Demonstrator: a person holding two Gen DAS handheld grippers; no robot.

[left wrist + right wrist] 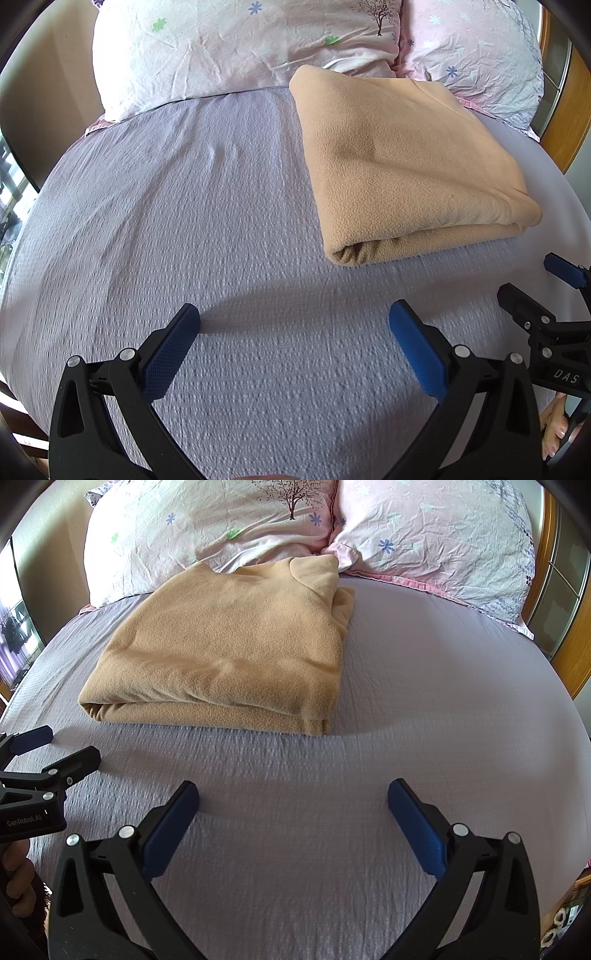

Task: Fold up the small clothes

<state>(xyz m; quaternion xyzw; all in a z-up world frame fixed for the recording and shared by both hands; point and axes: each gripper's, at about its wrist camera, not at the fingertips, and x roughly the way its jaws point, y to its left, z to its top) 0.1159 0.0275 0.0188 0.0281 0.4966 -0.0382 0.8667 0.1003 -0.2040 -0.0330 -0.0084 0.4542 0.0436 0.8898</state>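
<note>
A tan fleece garment [402, 166] lies folded into a thick rectangle on the lilac bedspread [184, 221], its far end against the pillows. It also shows in the right wrist view [229, 653], ahead and left. My left gripper [293, 325] is open and empty, low over the bedspread, short and left of the garment. My right gripper [293, 805] is open and empty, short and right of the garment. Each gripper shows at the edge of the other's view, the right gripper [535, 284] and the left gripper [55, 749], both open.
Two floral pillows [207, 528] [443, 542] lie at the head of the bed. A wooden headboard [569, 635] runs along the right. A window and a wall [33, 122] are on the left. The bedspread [443, 701] stretches right of the garment.
</note>
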